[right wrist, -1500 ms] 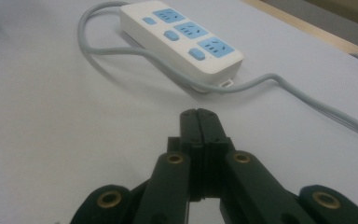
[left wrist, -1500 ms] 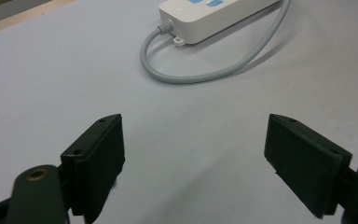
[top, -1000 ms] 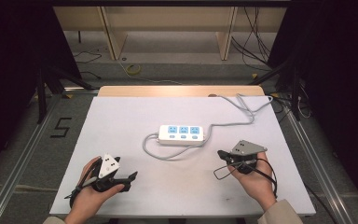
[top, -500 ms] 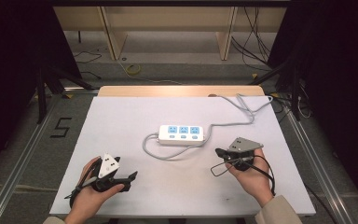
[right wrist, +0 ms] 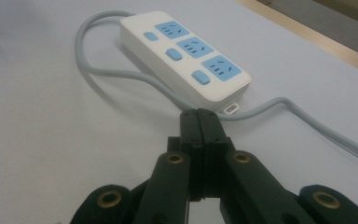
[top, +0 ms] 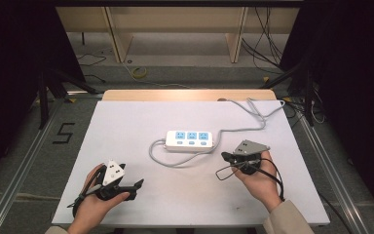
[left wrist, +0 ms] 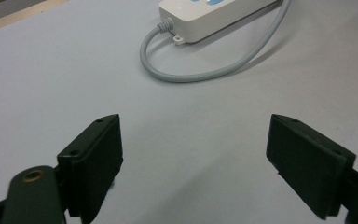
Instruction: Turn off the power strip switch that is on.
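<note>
right hand-held gripper [right wrist: 199, 116]: pressed together, empty | left hand-held gripper [left wrist: 193, 158]: spread | power strip [right wrist: 184, 51]: 3 sockets

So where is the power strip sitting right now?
In the high view the power strip lies near the middle of the white table, just ahead and left of the right tool, its grey cable trailing toward the far right corner.

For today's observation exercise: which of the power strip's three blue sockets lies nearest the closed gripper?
The end socket on the power strip, farthest from where its grey cord enters, closest to the right gripper.

A power strip [top: 191, 140] lies mid-table [top: 126, 126], between both claws.
</note>
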The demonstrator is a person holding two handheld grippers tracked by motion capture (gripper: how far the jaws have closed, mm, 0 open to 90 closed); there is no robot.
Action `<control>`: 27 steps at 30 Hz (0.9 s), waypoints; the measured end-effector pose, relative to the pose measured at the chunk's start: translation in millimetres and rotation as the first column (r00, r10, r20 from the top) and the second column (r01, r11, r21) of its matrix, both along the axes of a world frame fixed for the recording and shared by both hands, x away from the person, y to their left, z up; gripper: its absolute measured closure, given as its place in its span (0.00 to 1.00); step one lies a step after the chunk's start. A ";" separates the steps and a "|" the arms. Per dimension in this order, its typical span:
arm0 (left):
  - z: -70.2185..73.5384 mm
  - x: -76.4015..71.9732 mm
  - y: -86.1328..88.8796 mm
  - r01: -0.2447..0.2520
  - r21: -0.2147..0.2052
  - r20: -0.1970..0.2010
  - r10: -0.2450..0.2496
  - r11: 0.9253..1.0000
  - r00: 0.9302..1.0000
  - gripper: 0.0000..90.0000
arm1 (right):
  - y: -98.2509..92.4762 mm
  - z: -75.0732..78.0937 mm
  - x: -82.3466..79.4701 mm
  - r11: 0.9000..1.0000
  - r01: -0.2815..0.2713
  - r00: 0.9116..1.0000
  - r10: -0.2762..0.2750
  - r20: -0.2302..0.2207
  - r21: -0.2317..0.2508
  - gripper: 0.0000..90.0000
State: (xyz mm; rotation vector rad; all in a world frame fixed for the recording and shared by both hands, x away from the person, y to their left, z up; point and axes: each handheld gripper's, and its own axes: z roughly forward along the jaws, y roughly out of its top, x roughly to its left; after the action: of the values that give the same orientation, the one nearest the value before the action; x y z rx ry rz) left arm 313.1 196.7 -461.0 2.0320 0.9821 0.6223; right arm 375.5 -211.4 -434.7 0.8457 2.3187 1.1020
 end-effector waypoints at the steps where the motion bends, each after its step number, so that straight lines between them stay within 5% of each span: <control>1: 0.0 0.0 0.1 0.000 0.000 0.001 0.000 1.000 1.000 0.21 | -0.2 0.6 0.9 1.000 0.000 1.000 0.000 0.002 0.002 1.00; 27: 0.1 -0.4 -0.1 0.006 0.011 0.006 -0.006 1.000 1.000 0.21 | 16.6 8.6 18.7 1.000 -0.022 1.000 0.022 -0.007 -0.018 1.00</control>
State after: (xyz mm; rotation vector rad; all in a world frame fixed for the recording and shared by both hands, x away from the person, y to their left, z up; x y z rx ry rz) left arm 312.7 196.5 -460.9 2.0409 0.9707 0.6325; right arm 394.2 -194.9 -426.1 0.8199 2.3454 1.0880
